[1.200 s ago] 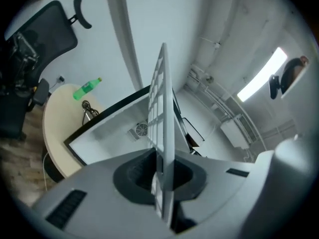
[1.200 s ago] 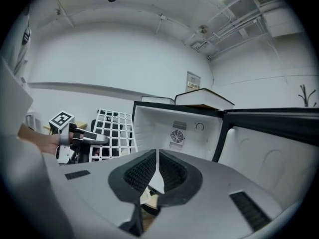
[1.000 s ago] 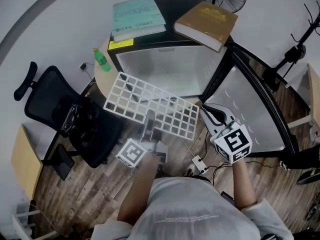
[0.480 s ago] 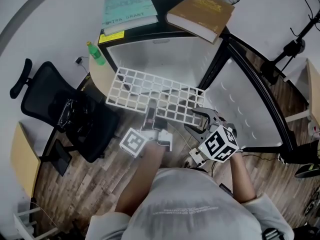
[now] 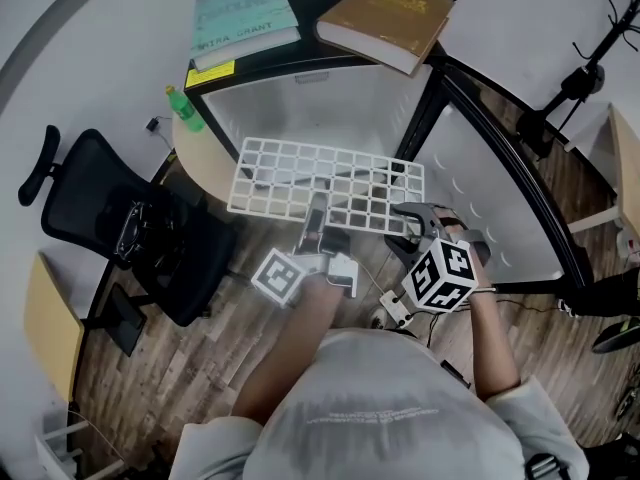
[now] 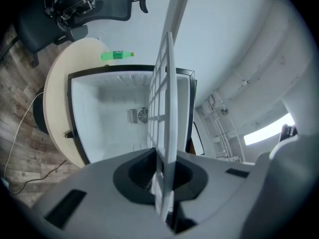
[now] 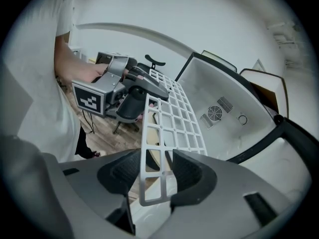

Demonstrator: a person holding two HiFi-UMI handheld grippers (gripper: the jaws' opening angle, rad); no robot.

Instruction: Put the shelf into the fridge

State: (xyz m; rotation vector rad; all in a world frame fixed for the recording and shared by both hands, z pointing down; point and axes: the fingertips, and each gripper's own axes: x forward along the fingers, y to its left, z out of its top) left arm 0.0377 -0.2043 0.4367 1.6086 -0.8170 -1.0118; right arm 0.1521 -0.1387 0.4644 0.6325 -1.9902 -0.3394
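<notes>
The white grid shelf hangs level in front of the open fridge. My left gripper is shut on the shelf's near edge, and in the left gripper view the shelf stands edge-on between the closed jaws of that gripper, with the fridge's white inside behind. My right gripper is at the shelf's near right corner. In the right gripper view that corner lies between the open jaws of my right gripper, with gaps on both sides. The left gripper also shows there.
The fridge door stands open to the right. A teal book and a brown book lie on the fridge. A green bottle lies on a round table at the left, beside a black office chair. A power strip sits on the floor.
The shelf has swung from a slant to level and moved closer to the fridge mouth. The right gripper has moved left from beside the shelf and now straddles its right corner.
</notes>
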